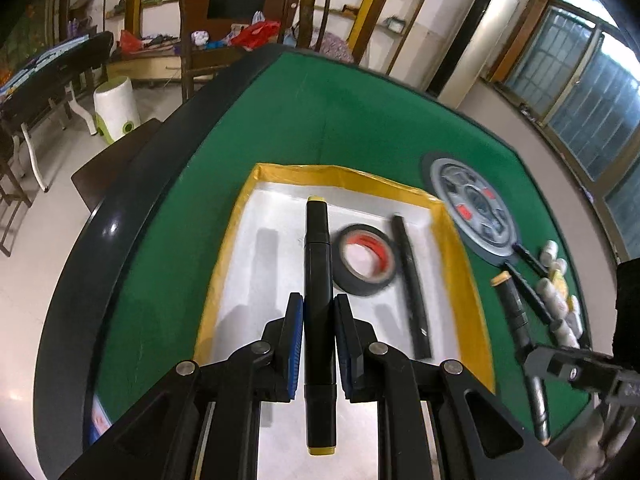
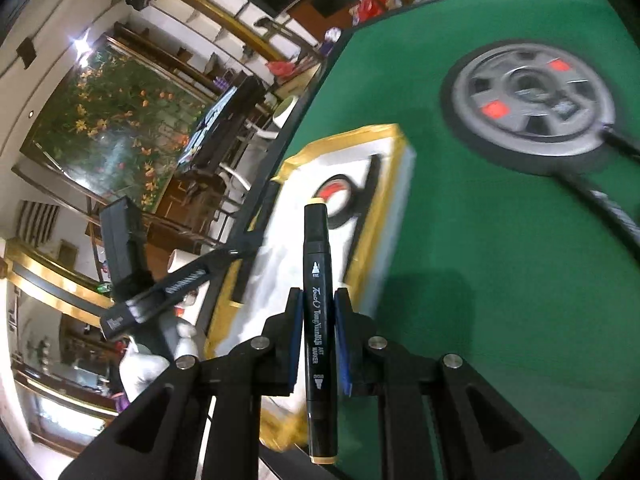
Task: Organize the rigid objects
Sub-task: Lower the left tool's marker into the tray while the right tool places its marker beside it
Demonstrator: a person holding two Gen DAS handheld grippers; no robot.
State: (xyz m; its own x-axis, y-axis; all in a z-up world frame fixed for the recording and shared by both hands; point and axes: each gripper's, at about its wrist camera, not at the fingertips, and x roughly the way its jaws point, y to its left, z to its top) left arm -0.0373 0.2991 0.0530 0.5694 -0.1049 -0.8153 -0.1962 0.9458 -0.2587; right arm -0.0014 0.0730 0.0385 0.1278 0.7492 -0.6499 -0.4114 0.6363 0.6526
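- Black marker with yellow end caps sat clamped between the left gripper jaws, its barrel running straight ahead along the fingers, held over the white tray with the yellow-taped rim, probably so it could be laid down lengthwise inside.
- Right gripper jaws were closed on a second art marker in the same lengthwise hold, above green felt with the tray ahead and left of its tips; it looked to be waiting its turn.
- Ahead and right of the left jaws, inside the tray, lay a roll of black tape with a red core and, just beyond it, a black pen-like stick; both narrowed the free floor, though the strip ahead of the left jaws looked open.
- Far right of the left jaws, outside the tray on the green table, were more black markers and small pale bottles, apparently unsorted.
- A round grey control panel was set in the felt beyond the tray's right corner.
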